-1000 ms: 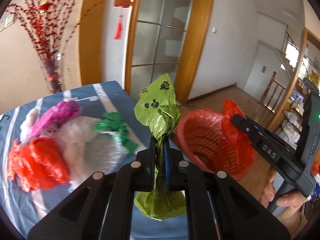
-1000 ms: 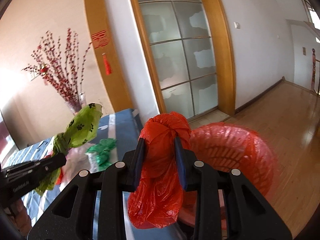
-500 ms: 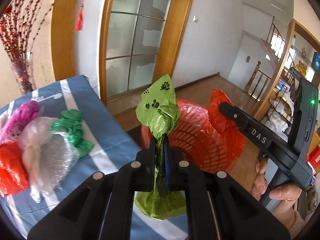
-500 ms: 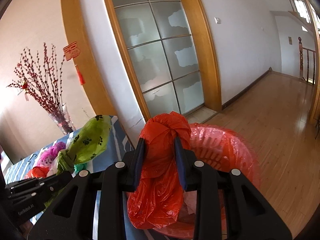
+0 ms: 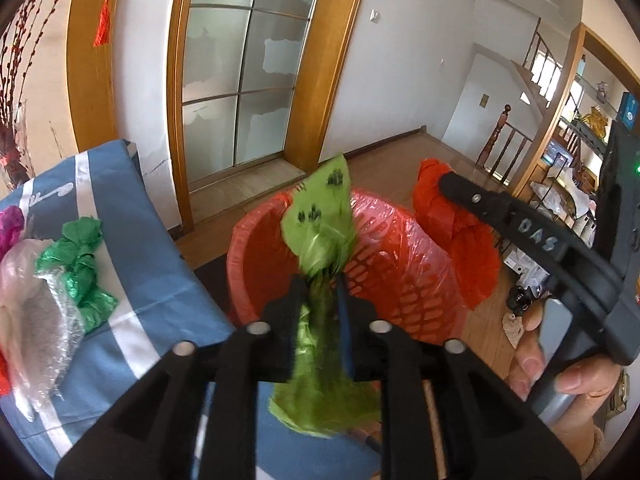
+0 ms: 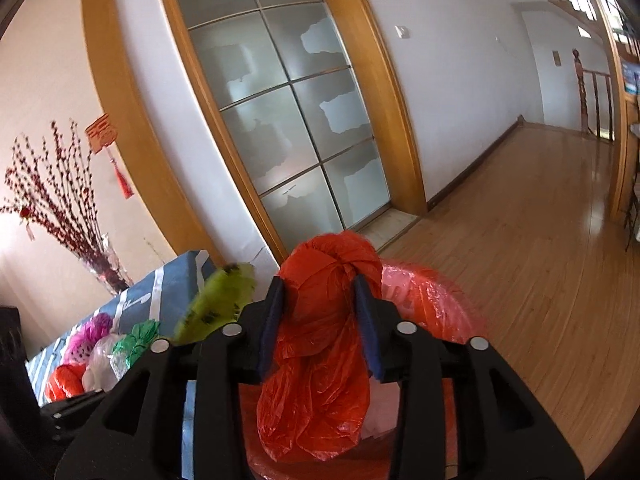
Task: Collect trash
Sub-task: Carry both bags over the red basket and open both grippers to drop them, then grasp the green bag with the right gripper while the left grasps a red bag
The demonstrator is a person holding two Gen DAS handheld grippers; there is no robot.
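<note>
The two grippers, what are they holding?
Left gripper, jaws opening: green paw-print bag, around its twisted neck. Right gripper, jaws opening: red bag, below its knot.

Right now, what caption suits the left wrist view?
Green paw-print bag slipping from opening jaws above the red basket.

we hold the left gripper (image 5: pixel 320 284) angled downward, its fingers (image 5: pixel 294 296) parting, with a green bag (image 5: pixel 320 232) standing between them. our right gripper (image 6: pixel 320 300) tilts down less steeply; its fingers (image 6: pixel 276 308) are also spreading, a red bag (image 6: pixel 320 344) hanging in the gap between the pads. in the left wrist view our right hand (image 5: pixel 560 376) wraps the right gripper's handle, fingertips curled around it.
</note>
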